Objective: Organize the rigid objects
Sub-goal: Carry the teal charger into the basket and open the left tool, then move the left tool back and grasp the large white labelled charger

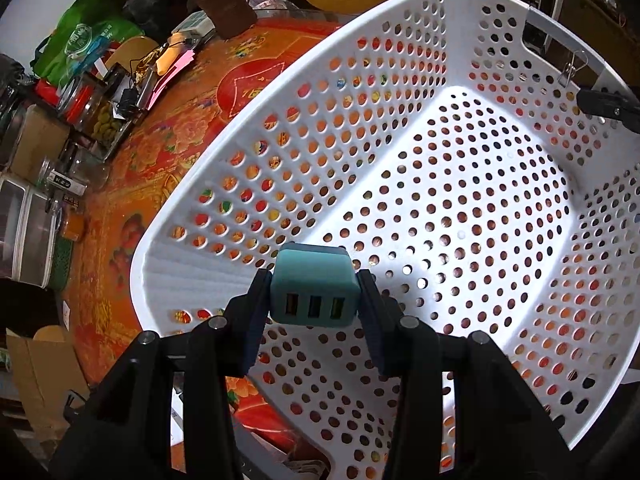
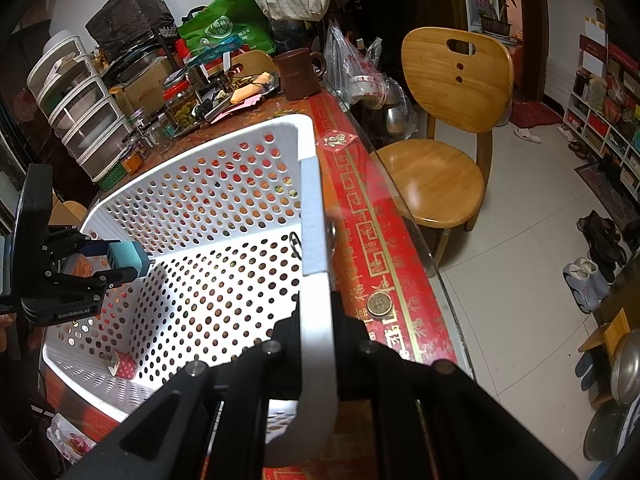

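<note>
My left gripper (image 1: 317,292) is shut on a teal USB charger block (image 1: 310,292) with three ports facing the camera. It hangs over the near wall of a white perforated basket (image 1: 440,200). In the right wrist view the same left gripper (image 2: 116,262) holds the charger (image 2: 126,260) above the basket's left side. My right gripper (image 2: 316,320) is shut on the basket's white rim (image 2: 314,240), one finger inside and one outside. The basket floor is bare in the left wrist view.
The basket rests on a red and gold patterned table (image 2: 372,220). A small red dotted box (image 2: 122,364) shows through the basket's near left wall. A coin (image 2: 379,304) lies on the table. Jars, a brown mug (image 2: 298,74) and clear drawers (image 2: 80,116) crowd the far side. A wooden chair (image 2: 436,168) stands to the right.
</note>
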### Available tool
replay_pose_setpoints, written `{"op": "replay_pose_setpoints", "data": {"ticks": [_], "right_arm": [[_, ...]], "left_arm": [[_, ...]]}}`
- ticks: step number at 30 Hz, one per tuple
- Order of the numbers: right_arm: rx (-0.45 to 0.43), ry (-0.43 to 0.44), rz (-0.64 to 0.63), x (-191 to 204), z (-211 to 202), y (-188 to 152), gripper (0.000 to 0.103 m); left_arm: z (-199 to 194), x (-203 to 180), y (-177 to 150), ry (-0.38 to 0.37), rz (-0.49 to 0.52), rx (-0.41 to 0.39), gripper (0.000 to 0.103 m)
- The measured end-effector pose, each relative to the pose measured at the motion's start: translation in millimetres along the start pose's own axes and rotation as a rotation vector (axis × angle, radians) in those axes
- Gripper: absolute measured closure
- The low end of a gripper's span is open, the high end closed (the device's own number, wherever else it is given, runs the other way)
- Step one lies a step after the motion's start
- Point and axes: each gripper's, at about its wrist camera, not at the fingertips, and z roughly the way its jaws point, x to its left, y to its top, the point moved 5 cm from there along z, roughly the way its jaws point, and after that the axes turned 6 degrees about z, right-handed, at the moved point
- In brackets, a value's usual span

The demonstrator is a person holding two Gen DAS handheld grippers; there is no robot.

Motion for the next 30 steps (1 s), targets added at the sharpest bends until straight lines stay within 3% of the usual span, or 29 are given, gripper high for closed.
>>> {"op": "replay_pose_setpoints", "data": {"ticks": [3,5,8,15,19,22,26,28,30], "right_arm": [[0.000,0.000,0.001,0,0,-1,0.096],[0.000,0.000,0.001,0,0,-1,0.096],[0.002,0.003,0.003,0,0,-1,0.096],[0.006,-0.003,0.004,0,-1,-2,0.096],[0.008,-0.004,0.005,-2,-1,-1,0.096],[0.008,-0.003,0.007,-3,-1,1,0.096],[0.007,-0.002,0.009,-3,-1,1,0.096],[0.005,-0.003,0.007,-3,-2,0,0.096],[0.004,-0.002,0.007,-3,-2,0,0.096]], "left_arm": [[0,1,0,-0.001,0.000,0.005,0.057],[-1,1,1,0.003,0.004,-0.001,0.034],[-13,2,3,0.029,0.010,-0.053,0.011],[-50,8,-5,0.057,-0.008,-0.159,0.008],[-108,32,-24,0.030,-0.088,-0.302,0.008],[-152,68,-53,0.052,-0.188,-0.397,0.001],[-158,128,-109,0.233,-0.345,-0.326,0.001],[-139,153,-138,0.236,-0.450,-0.276,0.001],[-103,169,-165,0.213,-0.526,-0.174,0.001]]}}
